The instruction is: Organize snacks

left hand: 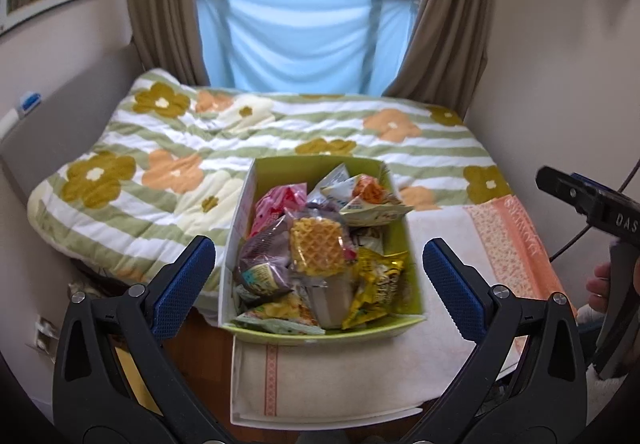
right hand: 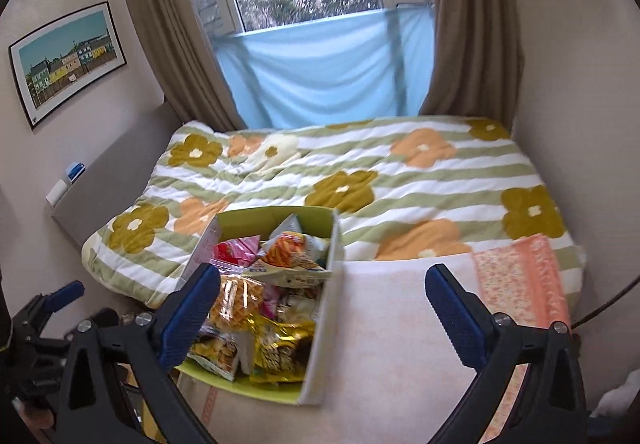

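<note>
The left gripper [left hand: 319, 268] hangs with its jaws spread wide and nothing between them, above a green box [left hand: 280, 169] heaped with snack packets [left hand: 318, 250]. The box sits on a pale towel [left hand: 452, 244] at the edge of a flowered quilt [left hand: 160, 147]. The right gripper [right hand: 323, 296] is likewise wide apart and empty, over the towel just right of the box.

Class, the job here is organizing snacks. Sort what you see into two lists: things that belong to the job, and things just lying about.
Belongs to the job:
- green box
- waffle packet
- yellow packet
- pink packet
- left claw, open
- right claw, open

Just lying about:
- flowered quilt
- towel
- framed picture
- curtains
</note>
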Demonstrator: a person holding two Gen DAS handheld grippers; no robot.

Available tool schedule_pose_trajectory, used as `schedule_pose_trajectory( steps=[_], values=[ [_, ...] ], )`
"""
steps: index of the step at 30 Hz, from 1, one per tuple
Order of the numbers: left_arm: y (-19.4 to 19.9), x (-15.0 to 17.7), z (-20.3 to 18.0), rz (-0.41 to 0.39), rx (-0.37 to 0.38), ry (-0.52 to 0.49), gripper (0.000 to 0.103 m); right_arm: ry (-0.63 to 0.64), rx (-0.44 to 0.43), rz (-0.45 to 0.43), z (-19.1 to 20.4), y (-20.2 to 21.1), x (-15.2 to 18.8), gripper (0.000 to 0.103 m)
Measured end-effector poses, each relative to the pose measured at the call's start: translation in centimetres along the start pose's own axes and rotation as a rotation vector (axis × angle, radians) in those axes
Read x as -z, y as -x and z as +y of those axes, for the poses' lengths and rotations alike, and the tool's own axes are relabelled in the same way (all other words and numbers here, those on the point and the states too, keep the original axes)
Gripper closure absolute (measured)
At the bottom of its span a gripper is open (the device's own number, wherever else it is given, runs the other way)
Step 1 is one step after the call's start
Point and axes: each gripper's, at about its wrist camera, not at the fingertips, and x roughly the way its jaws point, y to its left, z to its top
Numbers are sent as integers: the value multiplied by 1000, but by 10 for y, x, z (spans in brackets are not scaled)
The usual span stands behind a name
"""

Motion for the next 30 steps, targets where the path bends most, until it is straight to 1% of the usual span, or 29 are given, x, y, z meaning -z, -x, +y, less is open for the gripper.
schedule_pose_trajectory(
  steps=[3,7,11,14,17,22,25,30],
  values=[
    [34,8,-21,-66,-53,-13,0,32,49,-55,-10,44,17,1],
    [73,25,-46,-140,-51,-27,0,68,106,-110,-18,93,38,1],
    [96,45,-65,-165,-59,-29,0,76,146,-148,-23,126,62,1],
    [109,62,-72,-180,-34,-10,0,75,145,-147,-29,138,79,1],
    [118,74,-76,-196,-33,-2,0,81,169,-149,-31,144,90,1],
    [126,81,-86,-212,-32,-25,0,50,173,-160,-39,150,97,1],
    [127,78,-93,-220,-36,-44,0,50,178,-168,-40,154,99,1],
    [129,79,-97,-218,-14,-56,0,49,188,-186,-41,162,102,1]
  ],
)
